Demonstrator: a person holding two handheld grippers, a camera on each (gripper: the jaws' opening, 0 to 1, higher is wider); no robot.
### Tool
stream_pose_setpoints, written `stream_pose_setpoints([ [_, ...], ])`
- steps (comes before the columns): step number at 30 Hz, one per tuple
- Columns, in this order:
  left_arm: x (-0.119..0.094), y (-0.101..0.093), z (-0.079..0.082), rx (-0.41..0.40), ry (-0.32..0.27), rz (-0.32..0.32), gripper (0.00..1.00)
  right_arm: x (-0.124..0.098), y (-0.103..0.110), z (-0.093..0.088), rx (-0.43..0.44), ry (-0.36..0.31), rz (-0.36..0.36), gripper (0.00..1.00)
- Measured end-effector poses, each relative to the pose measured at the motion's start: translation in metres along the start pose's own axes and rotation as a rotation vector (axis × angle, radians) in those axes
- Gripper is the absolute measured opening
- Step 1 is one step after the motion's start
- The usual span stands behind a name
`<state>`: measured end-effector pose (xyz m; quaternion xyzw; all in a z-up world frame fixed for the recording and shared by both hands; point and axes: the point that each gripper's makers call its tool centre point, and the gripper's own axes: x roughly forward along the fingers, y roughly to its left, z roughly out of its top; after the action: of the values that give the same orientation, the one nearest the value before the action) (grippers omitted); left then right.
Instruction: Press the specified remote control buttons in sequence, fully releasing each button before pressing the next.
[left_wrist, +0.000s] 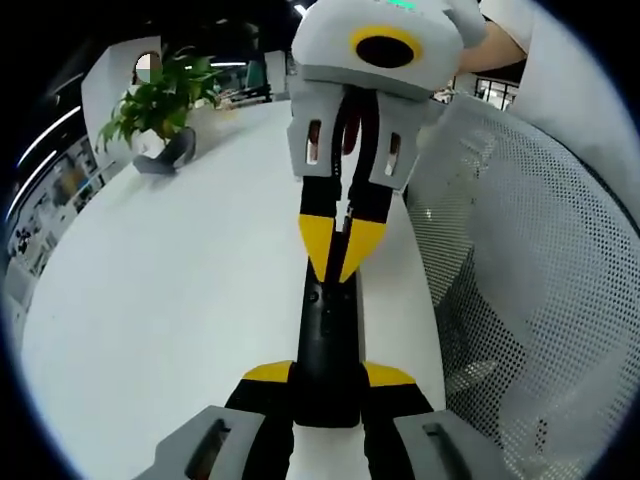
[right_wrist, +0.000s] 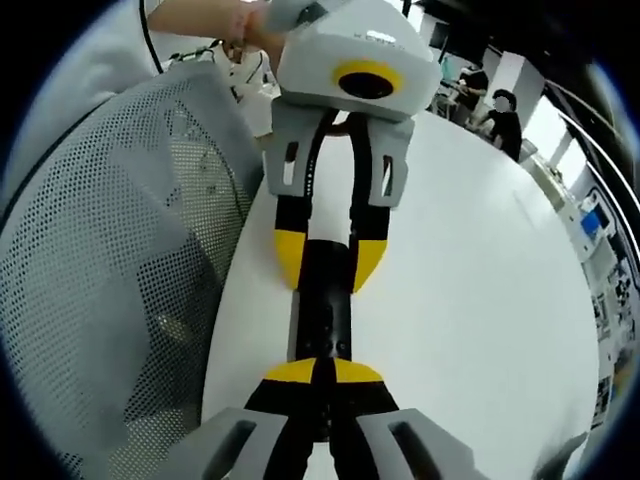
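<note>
Clamping the left gripper (left_wrist: 328, 376) on the near end of the black remote control (left_wrist: 325, 330), one yellow-tipped finger against each long side. Lying flat along the white tabletop (left_wrist: 180, 300), close to its edge, and pointing straight away from the left gripper view. Reaching in from the top of that view with the right gripper (left_wrist: 340, 262), its fingers (left_wrist: 318, 235) drawn together into a single point. Resting that point on the upper face of the remote control, though not showing which button lies under it; hiding the keys there behind the yellow tips. Cutting off the near end of the remote control between the left gripper's own fingers.

Meeting the same arrangement head-on in the right gripper view: right gripper (right_wrist: 322, 372) closed tip to tip over the remote control (right_wrist: 322, 310), left gripper (right_wrist: 327, 258) straddling the far end. Blurring the button markings too much to read. Standing just beside the tabletop edge, a grey mesh chair (right_wrist: 110, 280). Holding the left gripper from above, a hand (right_wrist: 225, 25), partly cropped. Sitting well apart at the far end, a potted plant (left_wrist: 160, 100).
</note>
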<state>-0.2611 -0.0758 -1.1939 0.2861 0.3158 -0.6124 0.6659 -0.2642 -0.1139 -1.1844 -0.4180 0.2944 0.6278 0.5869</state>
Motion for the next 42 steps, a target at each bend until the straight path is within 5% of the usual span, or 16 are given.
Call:
stream_pose_setpoints([
  [4, -0.0001, -0.0003, 0.0000, 0.004, 0.004, -0.003, 0.24, 0.0007, -0.0010, -0.0006, 0.020, 0.043, 0.029, 0.00],
  [11, -0.0004, -0.0005, 0.0002, 0.003, 0.002, -0.005, 0.24, -0.0009, -0.0055, -0.0012, 0.155, -0.035, 0.016, 0.00],
  [17, -0.0002, 0.0000, 0.0000, 0.002, 0.006, -0.005, 0.24, -0.0020, -0.0029, -0.0012, 0.081, -0.048, -0.024, 0.00],
  [24, -0.0002, 0.0002, 0.0000, 0.001, 0.002, -0.004, 0.24, -0.0024, -0.0017, -0.0005, 0.114, -0.034, 0.009, 0.00],
  [30, -0.0002, -0.0001, 0.0000, 0.005, 0.006, -0.007, 0.24, 0.0012, -0.0030, -0.0006, 0.143, 0.049, 0.063, 0.00],
  [42, -0.0006, -0.0003, 0.0000, -0.002, -0.001, -0.010, 0.24, -0.0031, -0.0025, -0.0042, 0.231, -0.003, 0.089, 0.00],
])
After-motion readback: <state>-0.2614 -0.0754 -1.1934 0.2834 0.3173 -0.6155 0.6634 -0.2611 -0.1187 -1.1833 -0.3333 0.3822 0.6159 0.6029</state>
